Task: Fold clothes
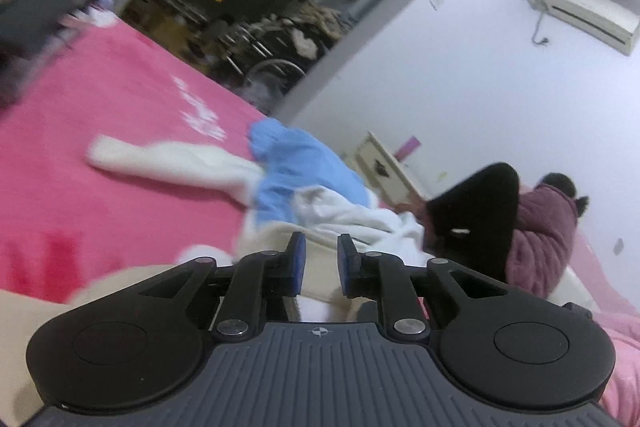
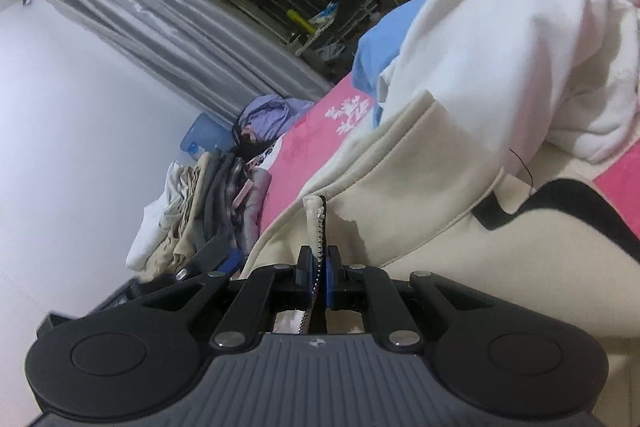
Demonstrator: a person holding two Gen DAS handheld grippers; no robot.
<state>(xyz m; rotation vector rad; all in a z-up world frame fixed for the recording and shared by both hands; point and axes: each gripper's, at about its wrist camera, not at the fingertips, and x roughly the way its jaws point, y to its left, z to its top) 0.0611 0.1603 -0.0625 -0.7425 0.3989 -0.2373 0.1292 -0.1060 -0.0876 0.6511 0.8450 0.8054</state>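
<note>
clothes: a cream and white jacket (image 2: 460, 147) with a blue part is lying spread and rumpled across the pink bed cover (image 1: 100, 99), one white sleeve (image 1: 168, 159) reaching out flat to the side.
bed cover: it is carrying the whole garment; a pile of other clothes (image 2: 208, 203) is sitting at its far edge, looking loosely stacked rather than neatly folded.
progress: judging by how things lie, folding is only getting under way; the body is still bunched, the sleeve is not yet brought in, and no clean crease is showing.
remaining: sleeves want tucking, then the body wants doubling over and flattening.
right gripper (image 2: 319, 267): it is clenching the zipper edge (image 2: 318, 223) of the cream front, pads pressed together on the fabric and the row of teeth.
left gripper (image 1: 321, 259): its jaws are standing a little apart, released; cream cloth is lying beneath and beyond them, but nothing is being pinched.
background: a person in a dark pink coat (image 1: 544, 227) is sitting near the far side of the bed.
</note>
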